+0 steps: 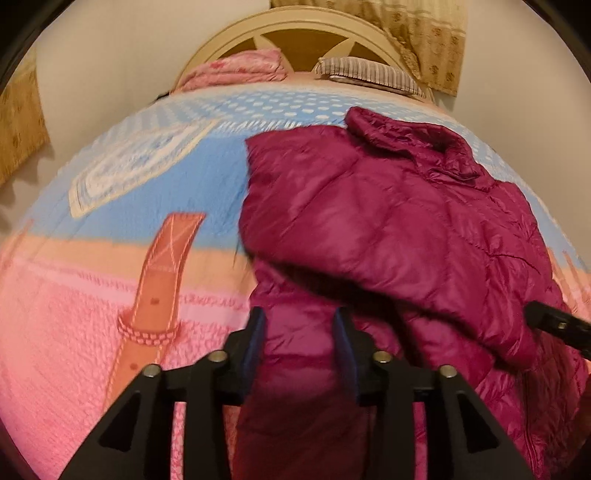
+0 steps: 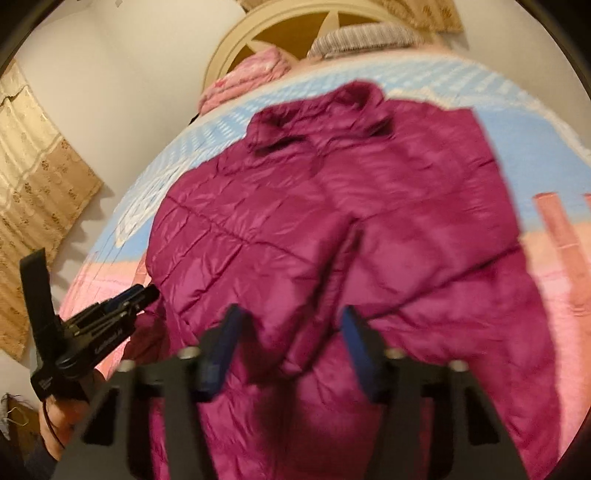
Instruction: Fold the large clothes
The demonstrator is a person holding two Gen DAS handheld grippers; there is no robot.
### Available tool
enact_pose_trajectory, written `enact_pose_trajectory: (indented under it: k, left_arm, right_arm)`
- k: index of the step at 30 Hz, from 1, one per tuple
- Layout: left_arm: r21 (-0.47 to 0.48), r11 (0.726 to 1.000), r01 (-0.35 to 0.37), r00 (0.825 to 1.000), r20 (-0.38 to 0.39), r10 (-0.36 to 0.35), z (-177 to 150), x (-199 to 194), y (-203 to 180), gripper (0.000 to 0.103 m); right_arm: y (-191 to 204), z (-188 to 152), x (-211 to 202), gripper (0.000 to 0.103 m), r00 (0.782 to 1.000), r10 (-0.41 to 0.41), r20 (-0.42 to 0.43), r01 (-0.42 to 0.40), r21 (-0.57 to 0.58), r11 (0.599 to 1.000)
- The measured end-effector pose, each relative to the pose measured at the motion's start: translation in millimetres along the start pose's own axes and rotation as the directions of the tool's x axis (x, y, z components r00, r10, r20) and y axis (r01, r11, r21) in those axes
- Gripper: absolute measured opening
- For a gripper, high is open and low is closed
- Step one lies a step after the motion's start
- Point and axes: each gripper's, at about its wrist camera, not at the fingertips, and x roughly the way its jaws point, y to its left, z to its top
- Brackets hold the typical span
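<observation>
Where our two tools hang lowest over the bed, we see the left gripper (image 1: 299, 325) with its blue-padded fingers (image 1: 255, 347) spread apart, magenta fabric filling the gap between them; we cannot tell whether the pads touch the cloth, and nothing looks pinched. From the right wrist view the same tool shows side-on at the jacket's left edge, its tips pointing at the fabric. Our right gripper (image 2: 290, 325) also stands wide open, its fingers (image 2: 354, 343) either side of a folded-over sleeve, gripping nothing that we can make out. In the left wrist view a black piece of it pokes in from the right border, lying against the jacket's side.

Beneath both tools lies the magenta puffer jacket (image 2: 332, 206), spread on the bedspread (image 1: 74, 325) with its collar (image 2: 332, 103) pointing toward the headboard and its hem toward us. Both sleeves are folded inward across the quilted body. The bedspread is pink near us, with a printed orange belt pattern (image 1: 159, 273), and turns pale blue with white dots farther off.

Beyond the collar sit a pink pillow (image 1: 240, 68) and a striped pillow (image 1: 369, 72), side by side against the cream arched headboard (image 1: 295, 29). Patterned beige curtains (image 2: 37, 158) hang on the wall behind.
</observation>
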Motion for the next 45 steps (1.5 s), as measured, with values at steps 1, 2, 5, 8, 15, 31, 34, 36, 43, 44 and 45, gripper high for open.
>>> enact_pose_trajectory:
  k: [1, 2, 5, 8, 15, 31, 34, 36, 43, 44, 45]
  left_arm:
    - [-0.024, 1.0, 0.016, 1.0, 0.0, -0.016, -1, -1, 6, 0.044]
    - [-0.045, 0.998, 0.035, 0.999, 0.0, -0.035, -2, -2, 11, 0.045]
    - [-0.078, 0.995, 0.06, 0.998, 0.013, -0.059, 0, -7, 22, 0.045]
    - [-0.081, 0.996, 0.048, 0.998, 0.044, -0.045, 8, -18, 24, 0.045]
    - [-0.037, 0.999, 0.033, 0.997, 0.074, -0.03, 32, -37, 10, 0.046]
    - [-0.033, 0.998, -0.045, 0.995, 0.088, 0.048, 108, 13, -27, 0.051]
    - [-0.081, 0.996, -0.036, 0.999, 0.031, 0.038, 96, 45, -25, 0.052]
    - [-0.096, 0.995, -0.029, 1.0, 0.006, 0.029, 83, 59, -24, 0.052]
    - [-0.078, 0.997, -0.006, 0.999, 0.034, 0.008, 65, 72, -23, 0.058]
    - [-0.079, 0.997, 0.001, 0.999, 0.034, 0.002, 65, 74, -22, 0.06]
    - [-0.08, 0.997, 0.007, 0.999, 0.033, -0.004, 64, 76, -22, 0.062]
  right_arm:
    - [-1, -2, 3, 0.035, 1.0, -0.001, 0.001, 0.001, 0.004, 1.0]
    - [-2, -4, 4, 0.027, 1.0, -0.002, 0.006, 0.002, 0.002, 1.0]
    - [-6, -14, -2, 0.017, 1.0, -0.001, 0.026, 0.001, -0.014, 1.0]
    - [-13, -23, -13, 0.014, 0.999, 0.005, 0.036, -0.005, -0.017, 1.0]
    - [-24, -36, -24, 0.012, 0.996, -0.067, 0.061, 0.069, -0.027, 0.997]
    - [-4, -4, -74, 0.053, 0.962, -0.179, 0.205, 0.194, -0.054, 0.98]
    - [7, 11, -46, 0.053, 0.972, -0.148, 0.183, 0.166, -0.088, 0.982]
    - [10, 14, -26, 0.053, 0.978, -0.134, 0.158, 0.151, -0.096, 0.984]
    - [-4, 0, 9, 0.051, 0.978, -0.168, 0.121, 0.18, -0.095, 0.979]
    - [-5, -2, 9, 0.051, 0.978, -0.169, 0.122, 0.181, -0.095, 0.979]
    - [-5, -4, 10, 0.051, 0.977, -0.172, 0.123, 0.184, -0.097, 0.978]
